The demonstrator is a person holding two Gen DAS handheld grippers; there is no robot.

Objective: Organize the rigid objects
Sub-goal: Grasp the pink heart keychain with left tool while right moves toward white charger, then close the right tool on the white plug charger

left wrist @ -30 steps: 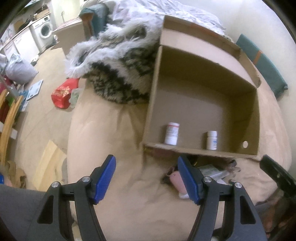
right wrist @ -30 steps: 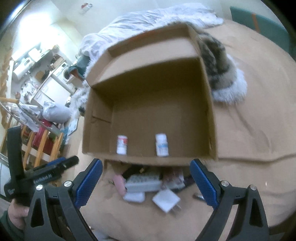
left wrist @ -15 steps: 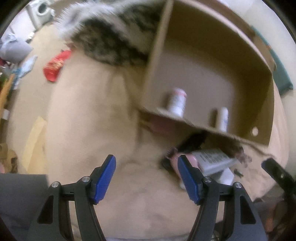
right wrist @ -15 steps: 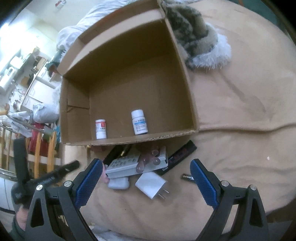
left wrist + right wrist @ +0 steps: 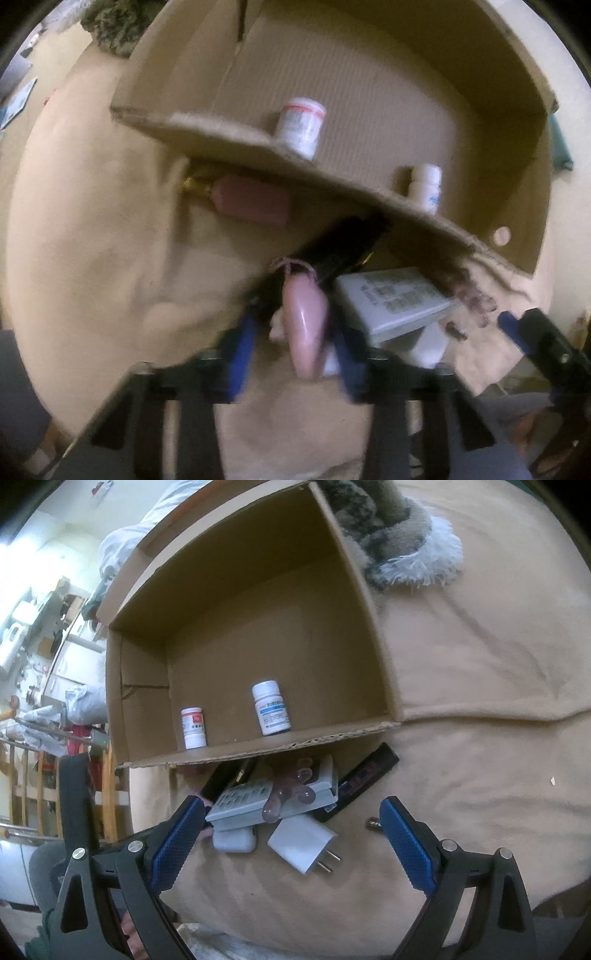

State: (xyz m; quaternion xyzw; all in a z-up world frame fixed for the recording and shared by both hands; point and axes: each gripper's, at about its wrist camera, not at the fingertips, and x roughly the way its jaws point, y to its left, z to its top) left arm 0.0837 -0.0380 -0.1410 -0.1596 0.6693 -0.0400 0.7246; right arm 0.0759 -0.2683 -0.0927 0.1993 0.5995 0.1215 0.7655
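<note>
My left gripper [image 5: 295,339] points steeply down at the pile in front of the cardboard box [image 5: 221,136]. Its jaws are closing, with a glossy pink oblong object [image 5: 304,325] between the blue pads; a gap still shows on the left side. My right gripper [image 5: 291,808] hangs open over the same pile: a grey remote [image 5: 243,797], a white plug charger [image 5: 301,843], a white case [image 5: 234,840] and a black bar [image 5: 369,775]. Two white pill bottles [image 5: 193,726] [image 5: 271,707] stand inside the box [image 5: 258,635].
The box lies on a tan blanket [image 5: 480,701] and its near flap overhangs the pile. A pink block [image 5: 251,199] sits under that flap. A furry grey throw [image 5: 399,550] lies beside the box. A small metal piece [image 5: 373,823] lies near my right finger.
The left gripper has dropped close to the pile and its pads have narrowed around the pink object. The right gripper has sunk a little and stays open.
</note>
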